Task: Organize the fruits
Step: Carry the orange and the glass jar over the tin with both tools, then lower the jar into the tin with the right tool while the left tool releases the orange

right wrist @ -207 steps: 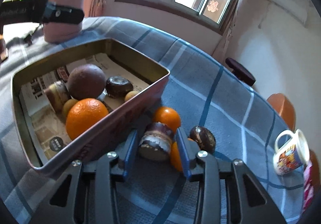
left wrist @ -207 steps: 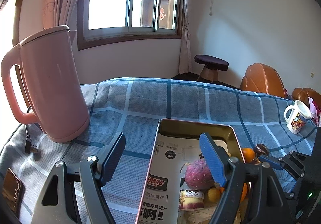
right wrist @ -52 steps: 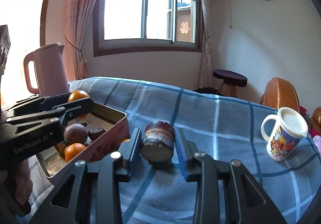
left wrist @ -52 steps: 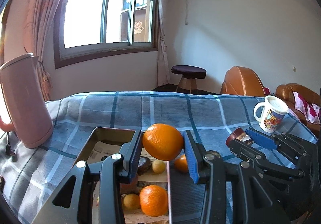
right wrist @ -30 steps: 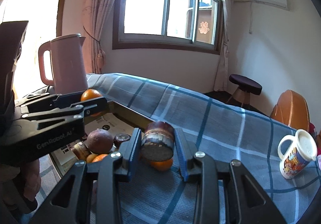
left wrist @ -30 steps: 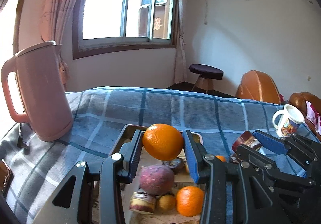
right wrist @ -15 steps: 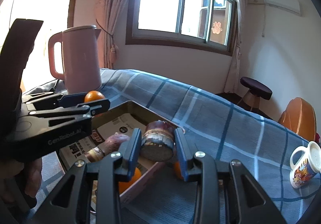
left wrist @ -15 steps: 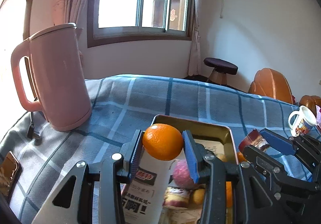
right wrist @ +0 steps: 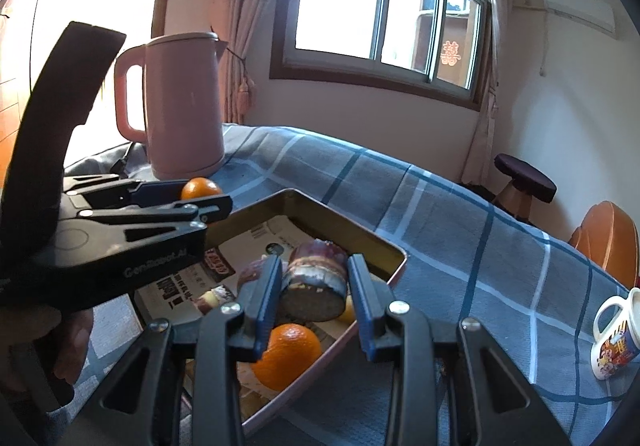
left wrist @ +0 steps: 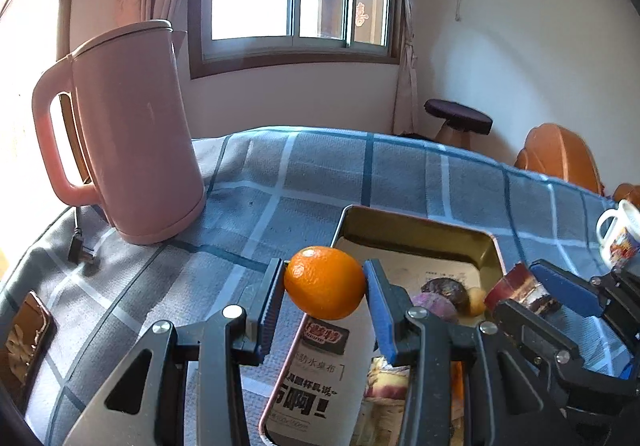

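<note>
Presently both grippers loaded above the tin.
Left gripper [left wrist: 325, 288] clamps an orange [left wrist: 325, 282] over the tin's [left wrist: 416, 236] left rim; right gripper [right wrist: 313, 292] clamps a brown fruit chunk [right wrist: 316, 286] over its near-right edge; far corner bare.

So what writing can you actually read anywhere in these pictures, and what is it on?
"GenRobot.AI", faint raised letters on the side of the left gripper.
"防水桌布", black print on the paper lining the tin tray; larger characters below it end in "啊", the first one unclear.
Red badge on that paper: too blurred to read.
"囍", red cutout on the window pane.
Mug: colourful picture, no legible words.
</note>
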Motion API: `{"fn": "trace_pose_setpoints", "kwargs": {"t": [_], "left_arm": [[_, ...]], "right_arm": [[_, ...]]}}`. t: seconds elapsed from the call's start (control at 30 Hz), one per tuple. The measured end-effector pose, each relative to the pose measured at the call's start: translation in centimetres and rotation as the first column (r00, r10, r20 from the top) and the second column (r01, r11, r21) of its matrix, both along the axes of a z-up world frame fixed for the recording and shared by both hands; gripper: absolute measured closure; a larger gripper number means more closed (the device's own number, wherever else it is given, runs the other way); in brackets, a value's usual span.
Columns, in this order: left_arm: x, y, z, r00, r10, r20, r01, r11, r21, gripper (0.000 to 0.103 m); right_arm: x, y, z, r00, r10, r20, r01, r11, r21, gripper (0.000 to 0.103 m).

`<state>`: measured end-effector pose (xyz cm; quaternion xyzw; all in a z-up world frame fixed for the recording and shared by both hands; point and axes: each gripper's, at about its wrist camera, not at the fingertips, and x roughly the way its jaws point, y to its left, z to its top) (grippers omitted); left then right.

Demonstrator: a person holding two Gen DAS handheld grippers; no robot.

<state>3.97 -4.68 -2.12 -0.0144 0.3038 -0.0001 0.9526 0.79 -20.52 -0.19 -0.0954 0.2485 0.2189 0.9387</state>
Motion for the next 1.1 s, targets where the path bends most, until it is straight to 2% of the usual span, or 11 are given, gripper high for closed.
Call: {"fn": "trace_pose_setpoints", "kwargs": {"t": [0.67, 0.97, 1.1], "left_arm": [[0.4, -0.6, -0.8, 0.999, -0.014, -0.04, 0.015, 1.0, 0.023, 0.06], [0.4, -0.9, -1.1, 0.999, -0.019, -0.043, 0.021, 0.999, 0.04, 0.06], [0.5, -1.0, -1.2, 0.998, -0.029, -0.052, 0.031, 0.999, 0.026, 0.06]], "right_arm": [[-0.4, 1.6, -1.4, 0.999, 0.043, -0.025, -0.045, 0.998, -0.048, 0.066], [-0.5, 1.8, -1.6, 0.998, 0.049, -0.028, -0.051, 0.997, -0.053, 0.066], [-0.6, 1.7, -1.8, 0.997, 0.07, -0.038, -0.071, 0.997, -0.033, 0.065]]}}
